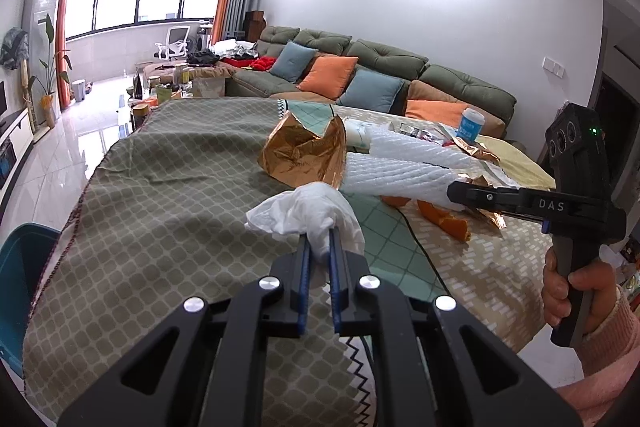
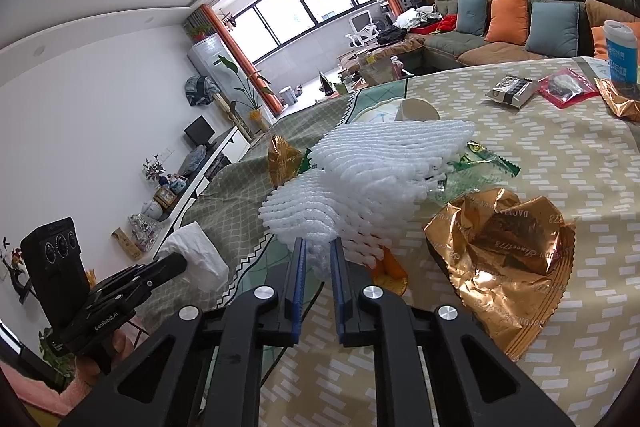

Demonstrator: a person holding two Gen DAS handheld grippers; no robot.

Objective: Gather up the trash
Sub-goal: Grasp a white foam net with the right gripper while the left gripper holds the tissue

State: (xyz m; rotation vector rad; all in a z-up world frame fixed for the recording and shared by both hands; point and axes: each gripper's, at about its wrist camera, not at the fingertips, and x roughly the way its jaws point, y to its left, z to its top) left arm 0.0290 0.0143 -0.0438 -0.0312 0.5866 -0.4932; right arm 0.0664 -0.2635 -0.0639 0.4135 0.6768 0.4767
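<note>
White foam netting (image 2: 372, 179), soft and ribbed, is pinched at its near end between the blue pads of the right gripper (image 2: 320, 259); its jaws are closed on the netting with only a narrow gap, and the rest of the netting fans out above the desk (image 2: 540, 131). In the left wrist view the same netting (image 1: 404, 167) reaches from the right gripper (image 1: 454, 193) toward a crumpled copper foil wrapper (image 1: 308, 151). The left gripper (image 1: 320, 239) has its jaws closed tight on a crumpled white tissue (image 1: 312, 211), which bulges out in front of the pads, just above the patterned cloth. Near the netting lie pieces of orange peel (image 1: 448, 221), and a second copper foil wrapper (image 2: 500, 255) lies open on the beige cloth just to the right of the right gripper. Farther back stand a blue cup (image 2: 622, 51) and some small packets (image 2: 512, 91).
</note>
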